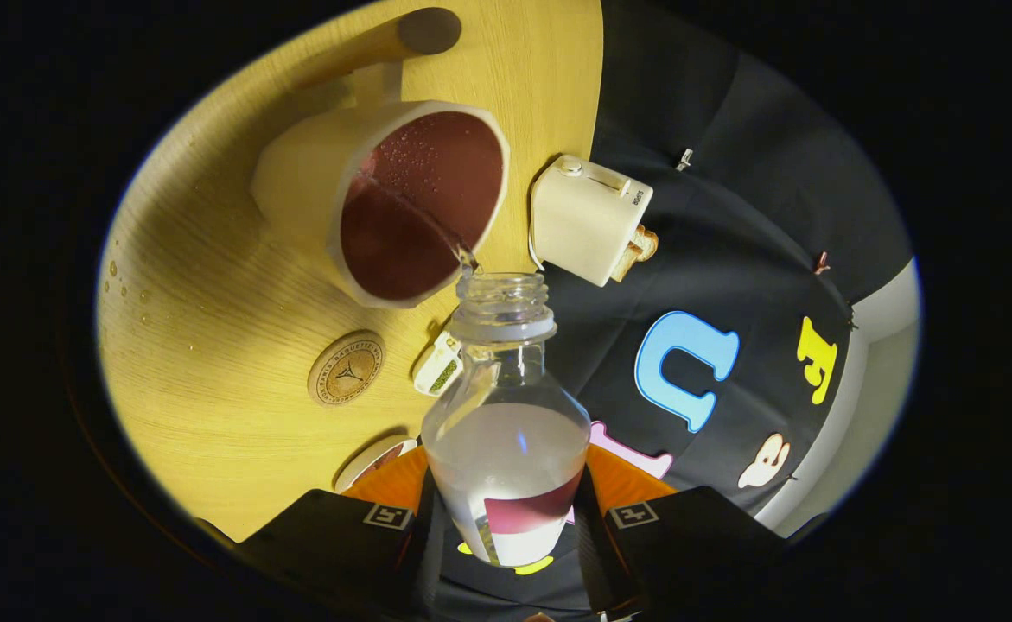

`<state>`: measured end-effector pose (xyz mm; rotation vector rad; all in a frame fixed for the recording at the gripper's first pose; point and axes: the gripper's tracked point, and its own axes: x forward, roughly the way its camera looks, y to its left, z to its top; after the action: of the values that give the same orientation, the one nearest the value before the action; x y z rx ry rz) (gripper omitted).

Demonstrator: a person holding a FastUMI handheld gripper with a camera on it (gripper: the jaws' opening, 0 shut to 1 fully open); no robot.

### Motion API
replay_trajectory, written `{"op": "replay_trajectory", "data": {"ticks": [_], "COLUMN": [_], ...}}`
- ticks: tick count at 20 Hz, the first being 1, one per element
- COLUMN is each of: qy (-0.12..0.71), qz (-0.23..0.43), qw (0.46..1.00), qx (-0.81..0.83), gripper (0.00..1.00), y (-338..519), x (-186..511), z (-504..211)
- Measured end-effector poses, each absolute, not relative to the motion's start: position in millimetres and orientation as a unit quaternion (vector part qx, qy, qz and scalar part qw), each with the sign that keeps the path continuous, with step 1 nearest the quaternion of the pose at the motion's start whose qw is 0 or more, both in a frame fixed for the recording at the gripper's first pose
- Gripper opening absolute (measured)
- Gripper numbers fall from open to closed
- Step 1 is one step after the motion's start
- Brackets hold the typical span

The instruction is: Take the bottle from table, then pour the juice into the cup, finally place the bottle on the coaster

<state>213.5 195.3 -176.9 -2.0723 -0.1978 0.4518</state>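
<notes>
— Pouring: hand-held gripper [506, 518] clenched on the clear plastic bottle [506, 432], neck pointing ahead at the cream ceramic cup [385, 203].

— And the round wooden coaster [346, 369]?

— On the surface, beside the neck.

Claw [506, 518] with two broad blocky fingers [341, 536], a small square black-and-white marker tag [387, 516] on top of each, orange body panels [622, 484] just behind the tags

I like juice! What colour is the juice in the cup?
Dark red juice in the cream cup, gripper view.
</notes>
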Motion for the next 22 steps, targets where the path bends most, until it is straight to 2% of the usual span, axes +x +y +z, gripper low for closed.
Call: {"op": "replay_trajectory", "data": {"ticks": [12,22], "qy": [-0.113,-0.128], "qz": [0.189,0.191], "qw": [0.432,0.367], "qx": [-0.874,-0.901], "gripper": [0.67,0.67], "y": [213.6,220.2], "x": [210.9,207.9], "z": [-162.1,-161.8]}}
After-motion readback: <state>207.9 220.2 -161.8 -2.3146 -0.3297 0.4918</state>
